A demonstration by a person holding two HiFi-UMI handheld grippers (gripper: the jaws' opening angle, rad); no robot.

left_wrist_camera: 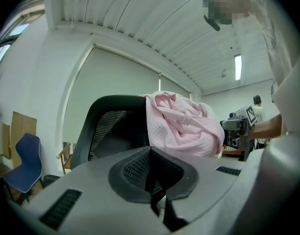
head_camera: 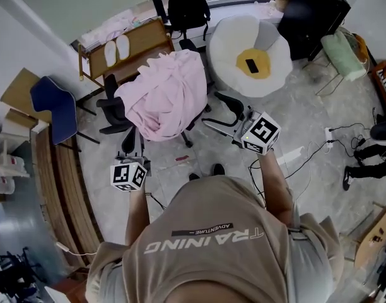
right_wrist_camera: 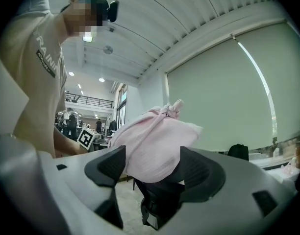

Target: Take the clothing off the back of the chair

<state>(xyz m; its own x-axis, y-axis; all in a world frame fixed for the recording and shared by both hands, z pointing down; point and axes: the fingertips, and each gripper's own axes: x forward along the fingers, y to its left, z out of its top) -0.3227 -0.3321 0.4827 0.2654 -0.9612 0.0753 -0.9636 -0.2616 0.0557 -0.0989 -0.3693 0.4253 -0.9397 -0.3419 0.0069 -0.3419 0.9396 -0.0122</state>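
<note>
Crumpled pink clothing (head_camera: pixel 168 96) drapes the chair (head_camera: pixel 114 111); left fingers (left_wrist_camera: pixel 135 168) together, right fingers (right_wrist_camera: pixel 108 163) apart, empty.

Pink clothing (head_camera: pixel 171 93), black chair (head_camera: pixel 112 111)

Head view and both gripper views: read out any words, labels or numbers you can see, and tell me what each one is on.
"TRAINING": large pale letters on the person's shirt, upside down in the head view.
"ADVENTURE": on the dark strip beside that word.
"RAINI": the same print, cut off, in the right gripper view; the strip under it is too small to read.
Marker cubes: square patterns only, no letters.
Left gripper view: nothing readable.
</note>
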